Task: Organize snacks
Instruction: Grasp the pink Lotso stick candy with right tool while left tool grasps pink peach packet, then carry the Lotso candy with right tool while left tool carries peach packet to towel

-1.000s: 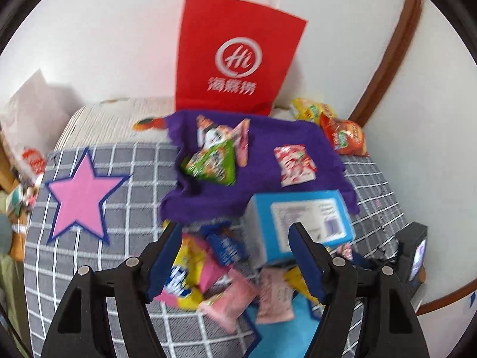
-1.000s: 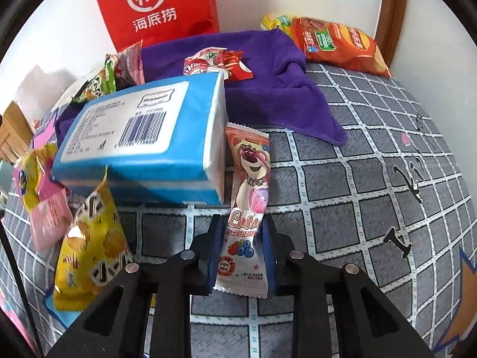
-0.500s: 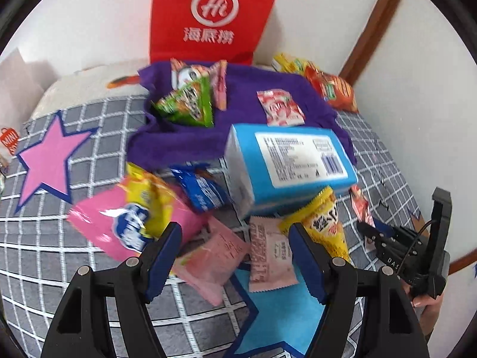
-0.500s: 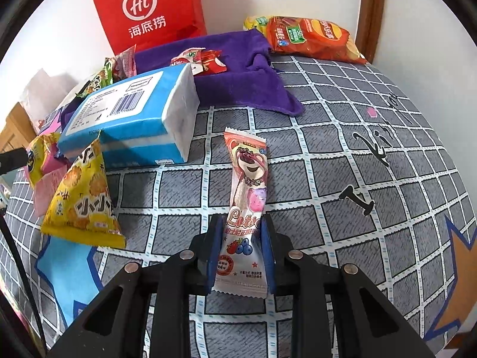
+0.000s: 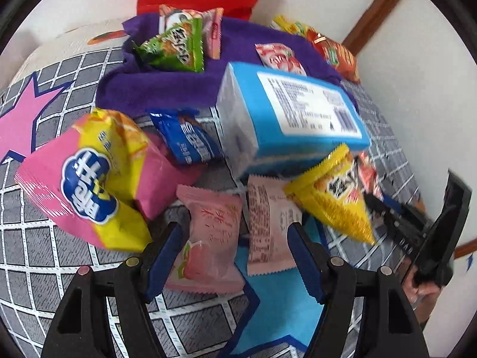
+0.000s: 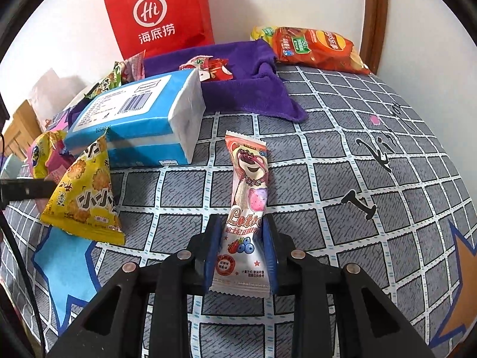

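While right hand-held gripper [image 6: 241, 253] pinches Lotso bar [image 6: 246, 208], left [image 5: 234, 262] open over pink pkts [image 5: 208, 238].

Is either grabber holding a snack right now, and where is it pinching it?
The right gripper pinches the bear snack packet by its lower end. The left gripper is open above two pink packets, holding nothing.

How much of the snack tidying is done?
Hardly any looks done: packets lie scattered around the blue box and purple cloth. The right gripper holds a bear packet. The left gripper, open, hangs over two pink packets.
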